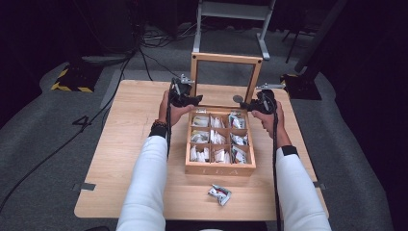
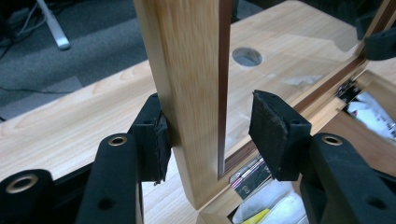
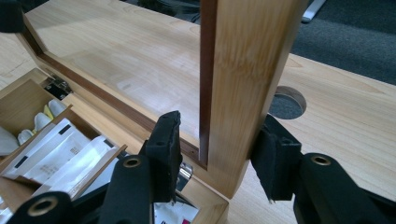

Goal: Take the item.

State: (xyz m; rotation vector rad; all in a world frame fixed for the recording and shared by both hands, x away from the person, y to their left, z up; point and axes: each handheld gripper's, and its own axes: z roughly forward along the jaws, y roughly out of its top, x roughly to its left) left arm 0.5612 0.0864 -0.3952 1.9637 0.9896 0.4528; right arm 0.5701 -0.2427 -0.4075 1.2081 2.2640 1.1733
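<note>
A wooden tea box [image 1: 220,168] stands on the table with its glazed lid [image 1: 226,57] raised upright behind it. Its compartments hold several tea sachets [image 1: 216,137]. My left gripper [image 1: 185,98] straddles the lid's left upright [image 2: 187,84]. One pad [image 2: 156,140] touches the wood; the other pad [image 2: 268,133] stands apart from it. My right gripper [image 1: 255,103] straddles the lid's right upright [image 3: 243,70]. Its outer pad [image 3: 271,161] lies against the wood, and the inner pad [image 3: 168,140] is off it. Both grippers [image 2: 212,133] [image 3: 219,149] are open around the frame.
A loose tea sachet [image 1: 219,194] lies near the table's front edge. A round cable hole [image 1: 237,98] sits in the tabletop [image 1: 130,139] behind the box. Metal hinges [image 2: 252,175] join lid and box. Cables and a metal stand [image 1: 231,12] are on the floor beyond.
</note>
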